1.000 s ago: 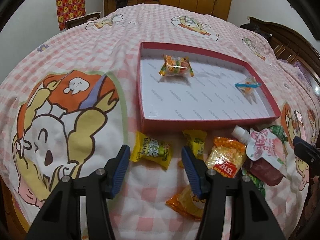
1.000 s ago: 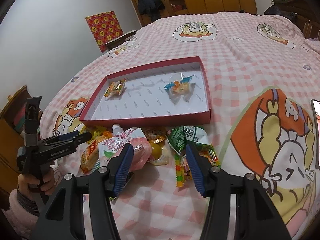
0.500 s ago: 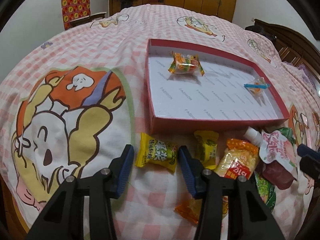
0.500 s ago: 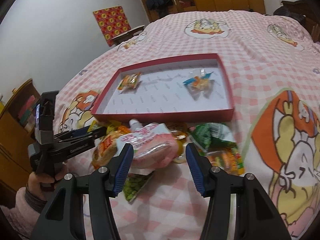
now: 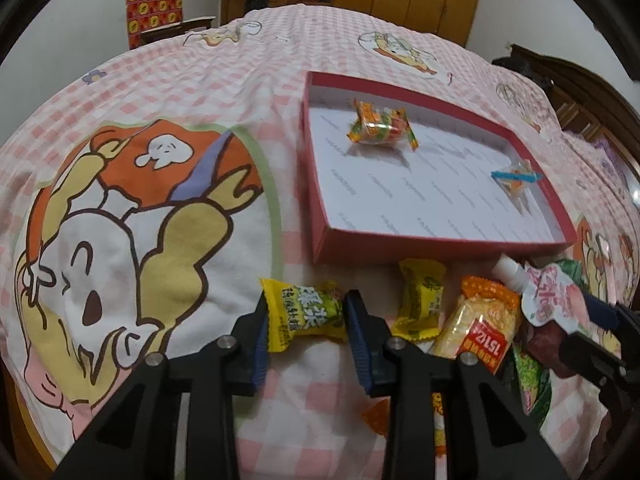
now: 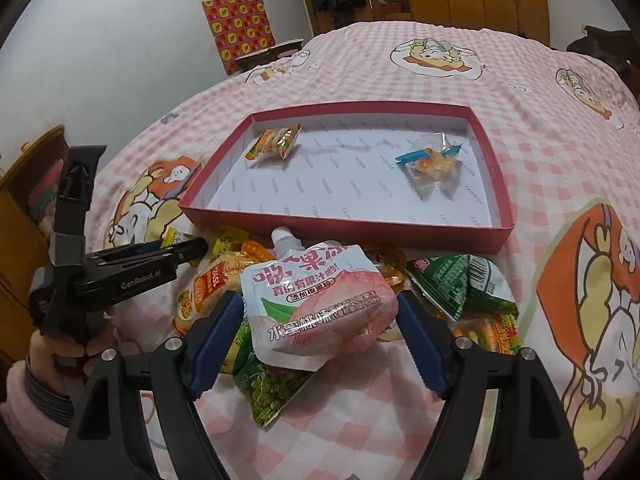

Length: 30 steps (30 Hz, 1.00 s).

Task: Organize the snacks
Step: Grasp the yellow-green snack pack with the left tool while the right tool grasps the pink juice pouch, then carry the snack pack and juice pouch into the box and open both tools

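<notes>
A red box (image 5: 440, 242) (image 6: 344, 228) with a white floor lies on the bed. It holds an orange snack packet (image 5: 378, 126) (image 6: 276, 144) and a clear candy bag with a blue clip (image 5: 516, 174) (image 6: 432, 160). Loose snacks lie in front of it. My left gripper (image 5: 306, 314) is open, its pads on either side of a yellow candy packet (image 5: 304, 316). My right gripper (image 6: 320, 312) is open around a pink peach jelly pouch (image 6: 320, 304) with a white spout.
The pile also holds a second yellow candy (image 5: 422, 300), an orange corn snack bag (image 5: 476, 324) (image 6: 208, 284), a green packet (image 6: 452, 284) and a green grape packet (image 6: 272, 392). The left gripper's body (image 6: 120, 276) shows at the left of the right wrist view.
Both grippers have moved forward and down to the snack pile. The left jaws have narrowed around the yellow candy. The right jaws now flank the peach pouch.
</notes>
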Tool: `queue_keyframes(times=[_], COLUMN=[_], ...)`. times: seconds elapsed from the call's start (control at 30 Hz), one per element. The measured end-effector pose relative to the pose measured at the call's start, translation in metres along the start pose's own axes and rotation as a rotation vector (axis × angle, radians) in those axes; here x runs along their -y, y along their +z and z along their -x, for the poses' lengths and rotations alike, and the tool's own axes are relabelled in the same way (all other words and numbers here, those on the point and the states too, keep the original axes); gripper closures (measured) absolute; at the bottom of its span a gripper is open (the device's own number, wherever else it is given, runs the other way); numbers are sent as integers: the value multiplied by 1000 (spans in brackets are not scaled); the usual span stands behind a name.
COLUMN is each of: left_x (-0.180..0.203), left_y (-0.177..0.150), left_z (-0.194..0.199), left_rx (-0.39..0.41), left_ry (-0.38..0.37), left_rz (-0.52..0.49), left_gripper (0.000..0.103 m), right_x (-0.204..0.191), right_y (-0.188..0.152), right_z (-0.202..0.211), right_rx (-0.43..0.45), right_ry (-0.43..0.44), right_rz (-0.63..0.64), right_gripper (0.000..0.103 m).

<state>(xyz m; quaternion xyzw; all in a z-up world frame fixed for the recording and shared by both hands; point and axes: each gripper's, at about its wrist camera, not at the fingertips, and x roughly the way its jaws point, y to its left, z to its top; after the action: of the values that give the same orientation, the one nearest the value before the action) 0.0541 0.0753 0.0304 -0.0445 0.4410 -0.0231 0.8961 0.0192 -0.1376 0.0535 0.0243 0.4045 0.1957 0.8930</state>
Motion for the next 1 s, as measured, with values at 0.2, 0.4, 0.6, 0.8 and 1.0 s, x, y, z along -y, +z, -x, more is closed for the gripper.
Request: queue_keyframes(times=[0.2,0.4,0.6,0.8,1.0], left_x=[1,1,-7,-11,-9], left_y=[0,-1,-1,1,5], left_z=[0,3,13,30,45], left_rx=[0,4,-8,24,59], left_ry=[-4,-7,-77,-87,-91], left_rz=[2,-8,30,42,33], left_gripper=[68,72,72,72,72], right_x=[1,-4,-9,-11,-11], right_y=[4,6,3,7,6], right_z=[-10,-11,-5,-10,-16], right_rx=[1,10,28,28,14], right_ry=[11,21,38,38,32], right_rz=[-13,-2,31,35,24], right_gripper=[21,21,21,21,23])
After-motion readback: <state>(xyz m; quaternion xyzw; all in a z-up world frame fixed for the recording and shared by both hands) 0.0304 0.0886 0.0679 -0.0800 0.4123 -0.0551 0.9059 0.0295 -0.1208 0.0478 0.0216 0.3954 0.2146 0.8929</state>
